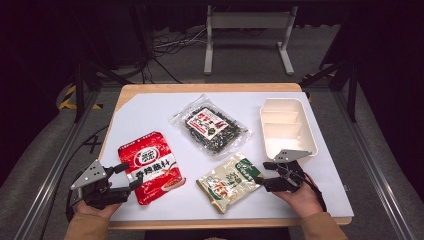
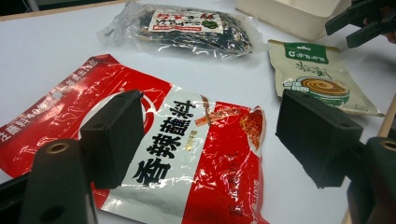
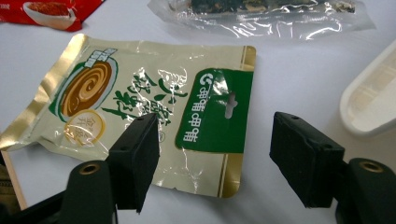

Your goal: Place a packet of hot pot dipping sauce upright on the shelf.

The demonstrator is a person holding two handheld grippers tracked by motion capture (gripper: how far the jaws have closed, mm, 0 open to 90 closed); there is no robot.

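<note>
Left gripper (image 1: 131,176) wide open over the red packet (image 1: 151,166), holding nothing, right gripper (image 1: 261,172) wide open by the green-and-gold packet (image 1: 229,182), holding nothing

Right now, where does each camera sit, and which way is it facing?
High view: above the person's side, looking forward and down on the table; both hands and forearms enter from the bottom.
Left gripper view: rides the left gripper, looking past its open fingers at the red packet.
Right gripper view: rides the right gripper, facing the beige packet.
Both gripper views share the beige packet, the clear bag and the white tray.
</note>
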